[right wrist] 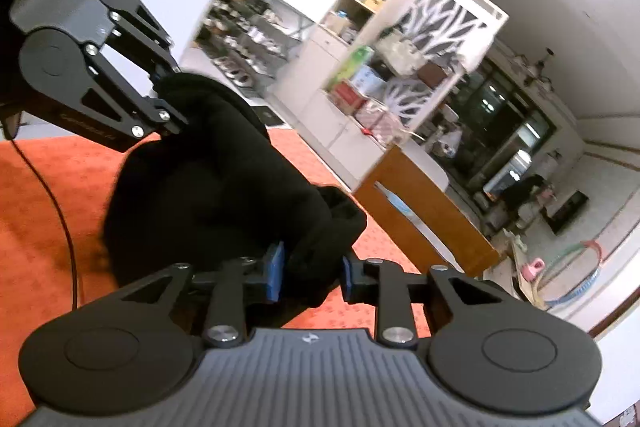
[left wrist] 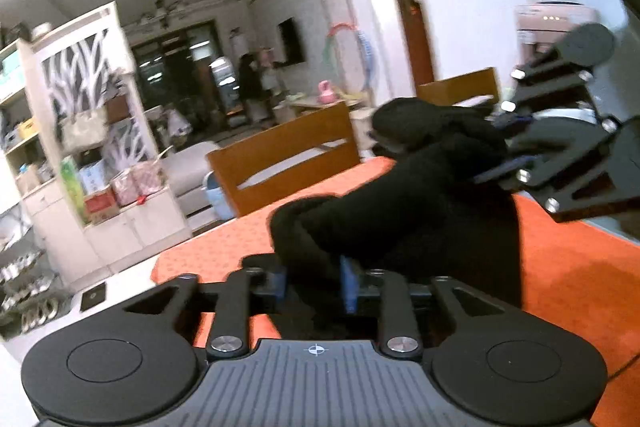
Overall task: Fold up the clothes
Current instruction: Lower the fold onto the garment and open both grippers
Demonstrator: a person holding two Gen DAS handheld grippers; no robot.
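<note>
- A black garment (left wrist: 420,195), soft and matte, hangs bunched in rounded folds between both grippers, lifted above an orange cloth (left wrist: 568,267) with a faint dotted print.
- The left gripper (left wrist: 314,285) has its blue pads clamped on the garment's near edge.
- The right gripper (right wrist: 308,277) pinches another thick fold between blue pads.
- A thin black cable (right wrist: 60,211) curves across the cloth at left.
- Slatted wooden chair backs (left wrist: 288,155) stand beyond the far edge.
</note>
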